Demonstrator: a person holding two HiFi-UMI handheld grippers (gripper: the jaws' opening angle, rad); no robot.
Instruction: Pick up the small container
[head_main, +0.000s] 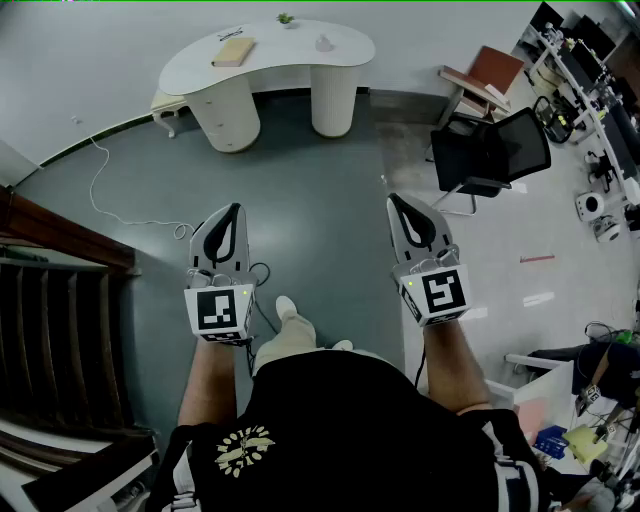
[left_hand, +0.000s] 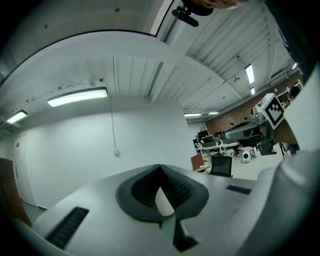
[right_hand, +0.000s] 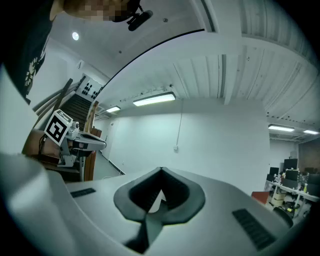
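The left gripper (head_main: 234, 210) and right gripper (head_main: 396, 203), held level: jaws clenched, empty. On the far desk (head_main: 280, 62), perhaps a small container (head_main: 324, 43).

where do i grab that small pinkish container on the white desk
Probably its sides, coming level from the front: the small container stands alone on the white desk, nothing crowding it. Its exact shape is too small to tell.

Bright, even light from ceiling strips (left_hand: 77, 96); soft shadows; heavy fisheye bending; dark corners; close foreground blurred.
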